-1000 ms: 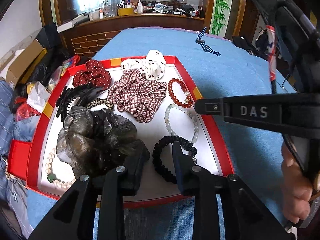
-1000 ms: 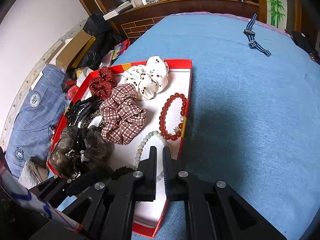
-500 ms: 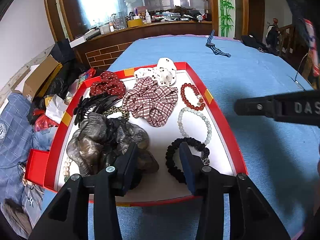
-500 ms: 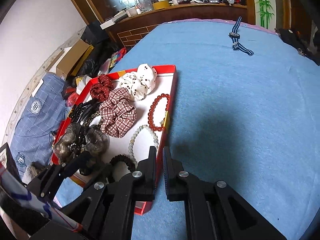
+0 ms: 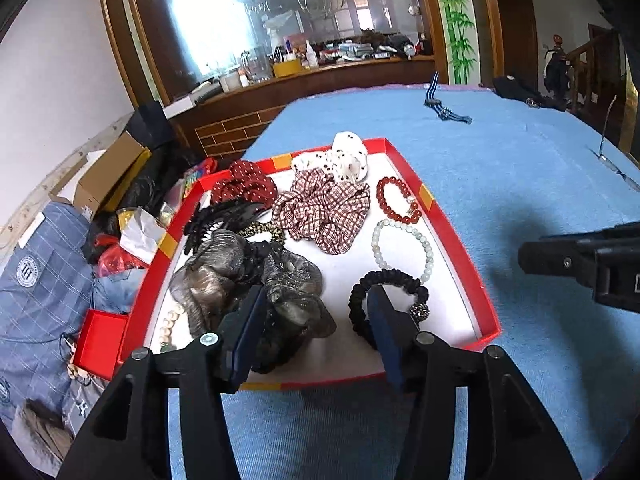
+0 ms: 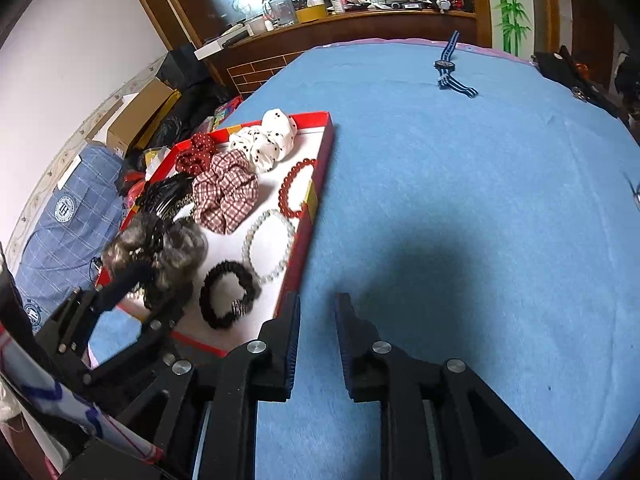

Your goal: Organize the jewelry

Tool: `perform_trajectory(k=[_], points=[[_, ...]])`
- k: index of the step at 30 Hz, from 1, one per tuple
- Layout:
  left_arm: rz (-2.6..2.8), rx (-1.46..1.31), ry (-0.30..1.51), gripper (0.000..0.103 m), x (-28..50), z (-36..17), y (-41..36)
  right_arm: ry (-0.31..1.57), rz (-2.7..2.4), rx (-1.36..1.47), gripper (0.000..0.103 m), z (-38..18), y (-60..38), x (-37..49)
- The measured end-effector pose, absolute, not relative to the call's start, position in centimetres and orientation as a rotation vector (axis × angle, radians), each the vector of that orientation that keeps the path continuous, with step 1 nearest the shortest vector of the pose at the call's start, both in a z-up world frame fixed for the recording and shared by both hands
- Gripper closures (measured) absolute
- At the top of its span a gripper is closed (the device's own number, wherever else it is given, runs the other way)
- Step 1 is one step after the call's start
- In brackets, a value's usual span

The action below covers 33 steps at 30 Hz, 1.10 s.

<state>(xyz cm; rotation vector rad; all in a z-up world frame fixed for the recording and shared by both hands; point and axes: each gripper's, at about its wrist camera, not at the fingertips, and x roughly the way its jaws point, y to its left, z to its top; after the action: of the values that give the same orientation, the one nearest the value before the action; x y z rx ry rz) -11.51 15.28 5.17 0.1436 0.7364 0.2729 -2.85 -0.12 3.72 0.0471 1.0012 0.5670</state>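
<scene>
Since the earlier frames the left gripper point(image 5: 316, 300) had spread its jaws wide, low in its frame over the near end of the red tray point(image 5: 452, 226). The right gripper point(image 6: 316, 304), shut a second before, stood parted and empty over the blue cloth point(image 6: 480, 200), just right of the tray's edge. The black bead bracelet point(image 5: 386, 300) lay in the tray's lower right, seemingly overlapping the pale bead bracelet point(image 5: 402, 246); the red bead bracelet point(image 5: 398, 200) lay above them. A striped watch point(image 6: 450, 70) sat at upper right
</scene>
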Motion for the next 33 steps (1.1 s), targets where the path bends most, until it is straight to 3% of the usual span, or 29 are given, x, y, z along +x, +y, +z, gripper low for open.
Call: perform_trajectory(k=[4,6,11,17,23,33], points=[[0.29,0.144,0.685,0.046,-13.2,6.3,14.9,0.969,0.548,0.05,0.082,4.5,-1.1,-4.6],[0.302,0.137,0.656,0.038,-14.2,6.9,14.8,0.942,0.545,0.046,0.075,5.1,-1.4,-5.8],[0.365,0.121,0.576,0.034,-17.4,8.6,14.9,0.871,0.547,0.027,0.065,6.5,-1.8,-9.7],[0.453,0.089,0.478,0.016,-22.1,10.3,15.8,0.818,0.546,0.009,0.063,7.3,-1.8,-14.3],[0.491,0.062,0.444,0.001,-25.1,11.3,16.5,0.762,0.537,-0.022,0.053,7.7,-1.3,-18.1],[0.611,0.12,0.487,0.0,-24.5,10.4,17.1,0.758,0.526,-0.068,0.049,6.5,-0.2,-18.3]])
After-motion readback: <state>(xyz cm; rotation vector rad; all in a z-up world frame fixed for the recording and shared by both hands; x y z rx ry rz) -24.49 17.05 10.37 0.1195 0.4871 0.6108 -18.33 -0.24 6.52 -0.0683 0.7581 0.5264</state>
